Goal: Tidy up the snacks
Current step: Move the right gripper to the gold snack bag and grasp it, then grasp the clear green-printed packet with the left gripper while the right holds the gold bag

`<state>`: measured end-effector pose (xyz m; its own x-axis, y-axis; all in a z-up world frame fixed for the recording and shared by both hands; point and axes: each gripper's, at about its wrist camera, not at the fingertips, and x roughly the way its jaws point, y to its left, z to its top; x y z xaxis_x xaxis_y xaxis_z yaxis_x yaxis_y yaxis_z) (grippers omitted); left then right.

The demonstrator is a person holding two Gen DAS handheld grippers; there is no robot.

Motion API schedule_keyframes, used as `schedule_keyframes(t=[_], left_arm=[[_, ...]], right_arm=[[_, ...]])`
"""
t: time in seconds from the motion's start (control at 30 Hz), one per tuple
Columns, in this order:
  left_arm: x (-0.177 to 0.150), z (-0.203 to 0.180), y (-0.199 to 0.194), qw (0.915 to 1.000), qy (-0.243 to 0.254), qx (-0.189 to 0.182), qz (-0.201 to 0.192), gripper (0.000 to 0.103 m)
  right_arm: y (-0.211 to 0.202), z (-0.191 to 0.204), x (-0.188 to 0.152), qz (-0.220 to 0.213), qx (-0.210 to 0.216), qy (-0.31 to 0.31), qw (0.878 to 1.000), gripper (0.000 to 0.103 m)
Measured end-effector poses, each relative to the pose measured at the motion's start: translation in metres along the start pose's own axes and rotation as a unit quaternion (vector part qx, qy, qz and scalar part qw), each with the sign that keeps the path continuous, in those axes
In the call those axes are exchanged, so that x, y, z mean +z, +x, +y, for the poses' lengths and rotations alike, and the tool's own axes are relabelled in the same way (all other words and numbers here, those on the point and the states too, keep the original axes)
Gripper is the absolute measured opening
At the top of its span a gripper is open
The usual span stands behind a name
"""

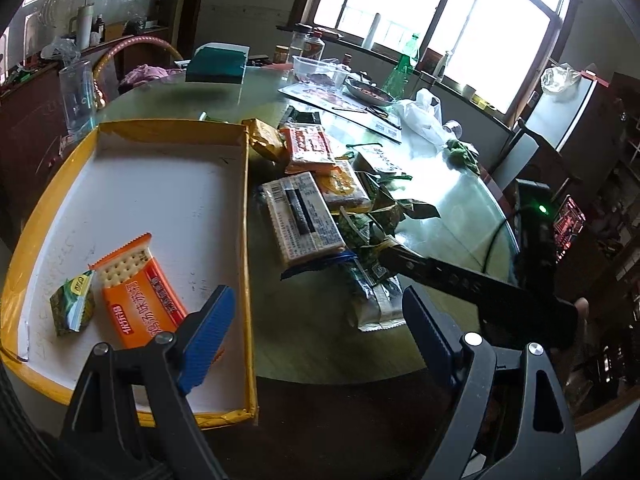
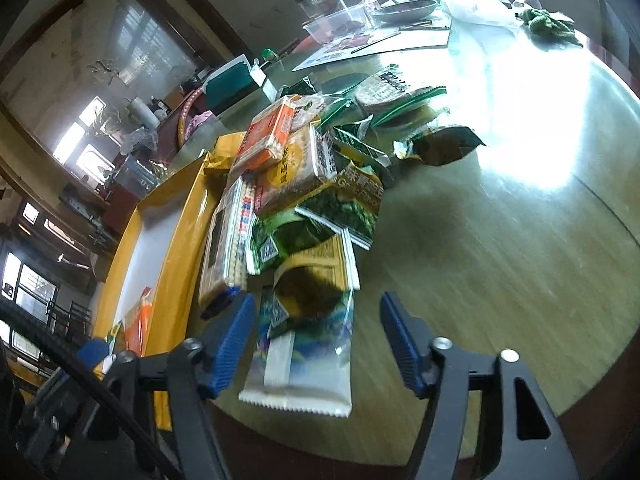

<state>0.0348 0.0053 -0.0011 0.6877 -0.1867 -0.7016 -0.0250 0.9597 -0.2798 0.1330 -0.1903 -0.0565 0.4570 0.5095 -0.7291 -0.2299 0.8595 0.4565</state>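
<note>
A yellow-rimmed box lid (image 1: 244, 216) with a white floor lies on the round glass table; it holds an orange cracker pack (image 1: 138, 288) and a small green packet (image 1: 72, 304). A pile of snack packs (image 1: 316, 192) lies to its right. My left gripper (image 1: 316, 336) is open and empty over the lid's near right corner. My right gripper (image 2: 320, 344) is open, its jaws either side of a green and white snack pack (image 2: 308, 344) at the pile's near end. The lid also shows in the right wrist view (image 2: 176, 236), as does the pile (image 2: 296, 184).
The far half of the table (image 1: 224, 96) carries a clear container (image 1: 316, 68), a metal dish (image 1: 368, 90), a green bottle (image 1: 402, 64), a white plastic bag (image 1: 424, 112) and a teal box (image 1: 218, 62). A glass (image 1: 78, 92) stands behind the lid. The table edge is close below both grippers.
</note>
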Motion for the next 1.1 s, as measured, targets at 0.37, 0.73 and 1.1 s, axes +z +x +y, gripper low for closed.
schedule_keyframes(t=[0.37, 0.73, 1.1], left_arm=[[-0.001, -0.012, 0.007, 0.9998, 0.012, -0.004, 0.015, 0.086], [-0.003, -0.056, 0.073, 0.9921, 0.052, -0.022, 0.112, 0.086], [-0.010, -0.079, 0.116, 0.9840, 0.112, 0.041, 0.132, 0.078]], right_arm=[[0.002, -0.006, 0.004, -0.009, 0.015, 0.007, 1.000, 0.035], [-0.048, -0.052, -0.015, -0.058, -0.033, 0.029, 0.997, 0.035], [-0.053, -0.067, -0.023, -0.057, -0.059, 0.025, 0.996, 0.035]])
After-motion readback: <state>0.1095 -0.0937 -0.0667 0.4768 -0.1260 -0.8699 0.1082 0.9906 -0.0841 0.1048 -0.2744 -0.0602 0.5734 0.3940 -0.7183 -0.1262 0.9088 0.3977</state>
